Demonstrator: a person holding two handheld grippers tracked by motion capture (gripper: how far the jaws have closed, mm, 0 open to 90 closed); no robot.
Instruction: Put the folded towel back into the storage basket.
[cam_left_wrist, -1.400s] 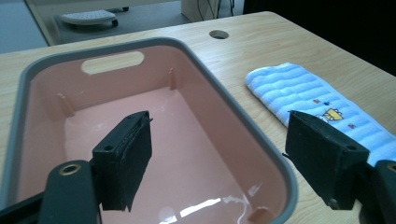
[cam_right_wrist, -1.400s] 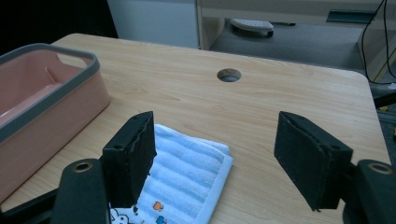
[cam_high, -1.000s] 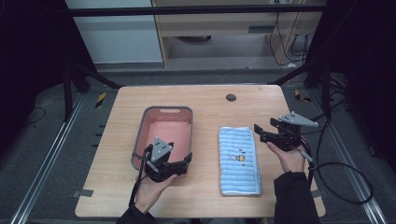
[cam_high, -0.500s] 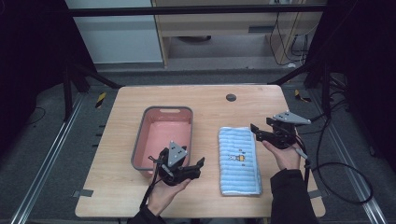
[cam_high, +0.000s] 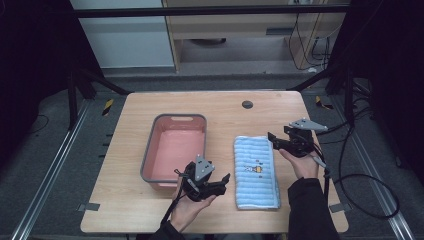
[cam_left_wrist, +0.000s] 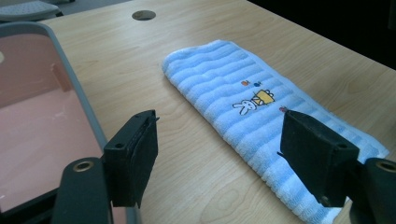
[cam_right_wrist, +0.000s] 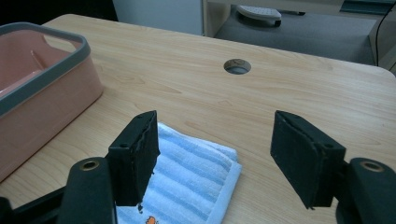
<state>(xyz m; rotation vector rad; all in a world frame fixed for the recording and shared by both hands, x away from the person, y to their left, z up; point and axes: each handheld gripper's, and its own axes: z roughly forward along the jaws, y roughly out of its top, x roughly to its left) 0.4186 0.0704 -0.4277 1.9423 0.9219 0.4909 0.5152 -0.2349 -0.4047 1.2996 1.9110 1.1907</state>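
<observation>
Now your left gripper (cam_high: 223, 181) and right gripper (cam_high: 272, 138) flank the folded blue towel (cam_high: 256, 170), jaws apart, having just been closing slightly, nothing between them.

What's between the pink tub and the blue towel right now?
Only bare wood of the table between the tub and the towel, seen in the high view.

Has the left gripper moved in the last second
Yes. The left gripper has slid from over the pink bin's near rim toward the blue towel, jaws open and just closing slightly, nothing between them.
</observation>
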